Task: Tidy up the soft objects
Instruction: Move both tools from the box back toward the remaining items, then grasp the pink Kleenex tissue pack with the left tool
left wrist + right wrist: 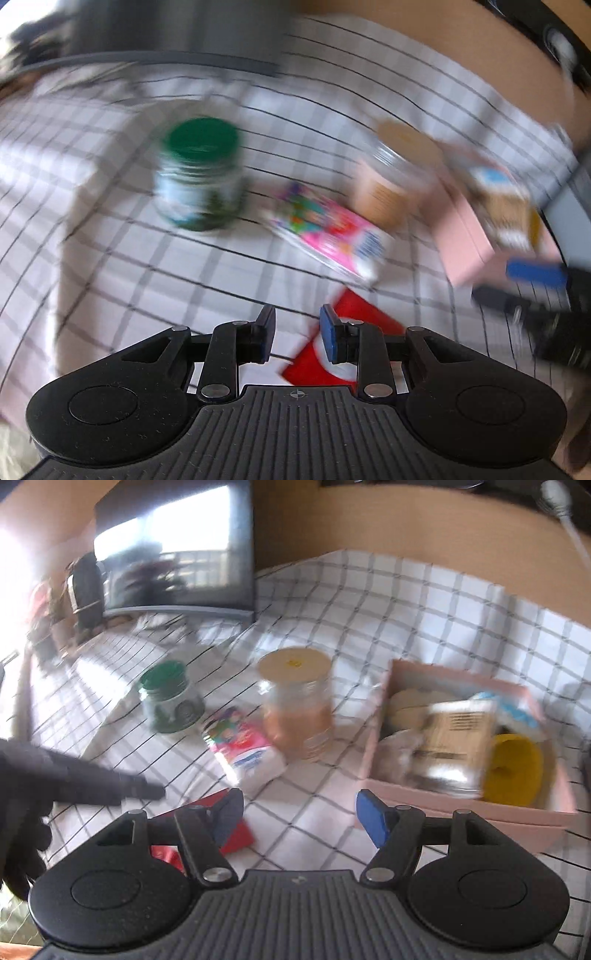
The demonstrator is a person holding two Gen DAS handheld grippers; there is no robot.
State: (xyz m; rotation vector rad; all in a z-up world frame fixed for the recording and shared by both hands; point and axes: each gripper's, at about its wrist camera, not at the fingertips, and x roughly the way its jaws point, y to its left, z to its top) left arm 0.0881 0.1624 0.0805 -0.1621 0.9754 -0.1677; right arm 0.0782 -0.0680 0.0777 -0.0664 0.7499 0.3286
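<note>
I'm hovering my right gripper (299, 812), jaws apart and empty, beside the pink box (376, 738); left gripper (297, 334), part-open, is holding nothing. Next, I reckon: fetching the colourful soft packet (245, 746) between the jars.

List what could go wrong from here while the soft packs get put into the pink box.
1. The pink box already looks crowded, so another pack may not settle and could slide out.
2. The colourful tissue pack lies close between the green-lidded jar and the tan-lidded jar; the open right tool could knock one over while reaching in.
3. Both views are blurred, so aiming at the red packet near the left tool may miss.
</note>
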